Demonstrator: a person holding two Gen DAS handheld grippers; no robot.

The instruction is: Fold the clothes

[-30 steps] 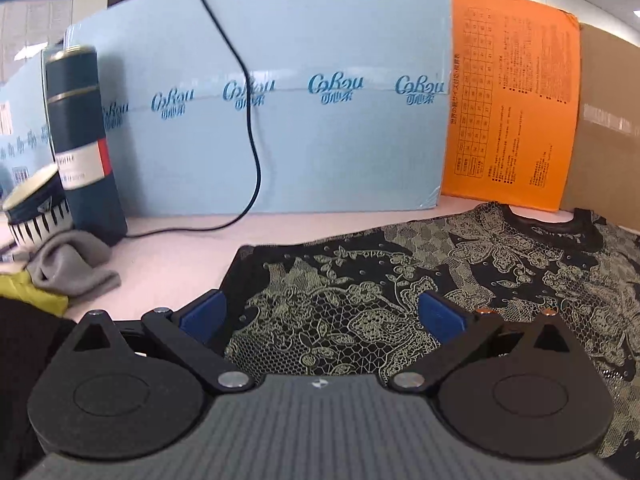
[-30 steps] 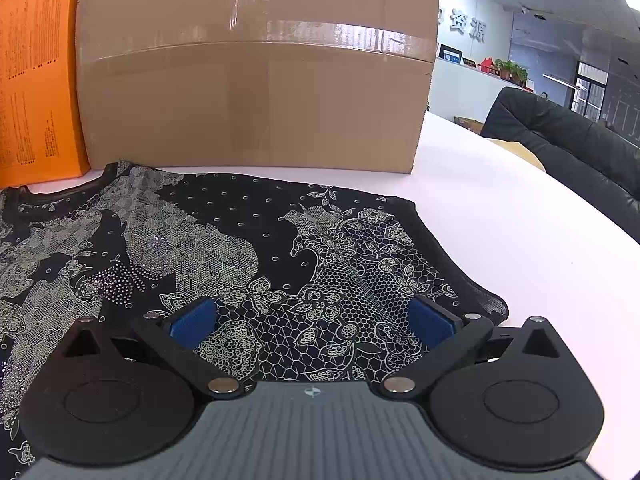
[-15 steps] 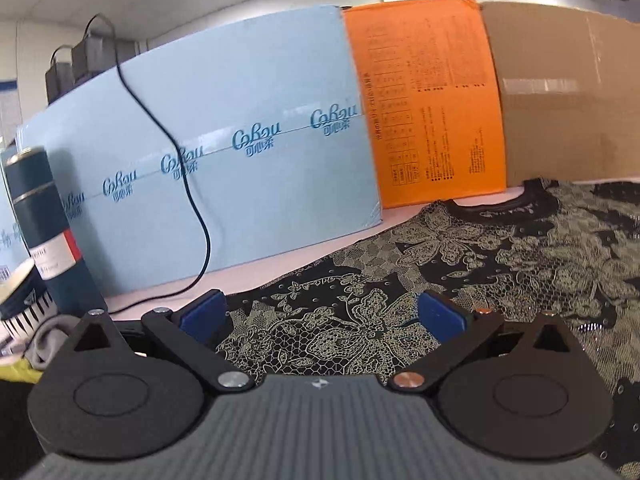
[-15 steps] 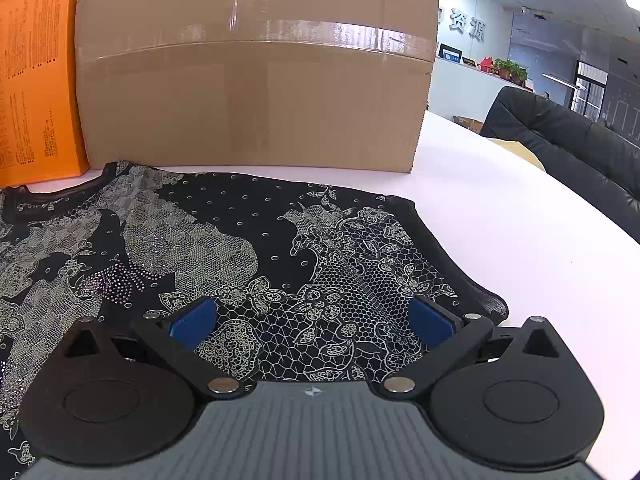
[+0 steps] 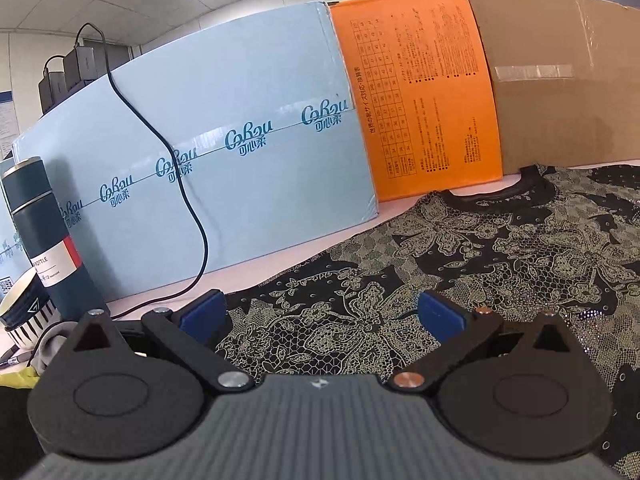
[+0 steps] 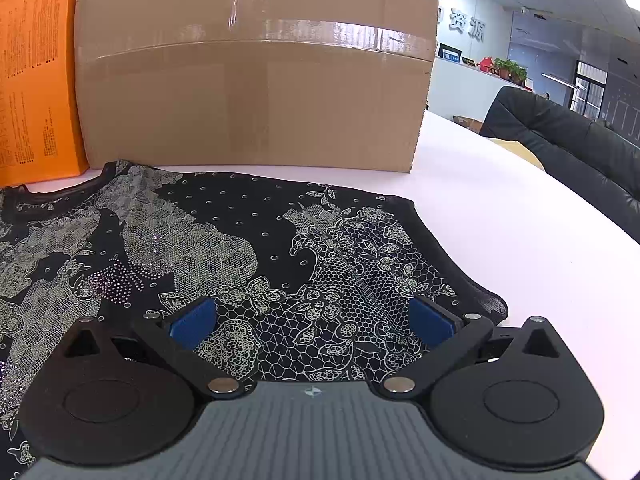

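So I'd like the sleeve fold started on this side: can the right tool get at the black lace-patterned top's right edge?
Probably yes: the right tool is open over the black lace-patterned top, nothing between.

Back edge walled: pale blue printed carton [image 5: 224,168], orange printed box [image 5: 420,100], brown taped cardboard box [image 6: 252,76], side by side. Left end crowded: dark green cylindrical flask [image 5: 48,240], striped bowl [image 5: 24,312], trailing black cable [image 5: 192,216]. Right: bare white tabletop [image 6: 520,232], seemingly open up to black padded chair [image 6: 568,140].
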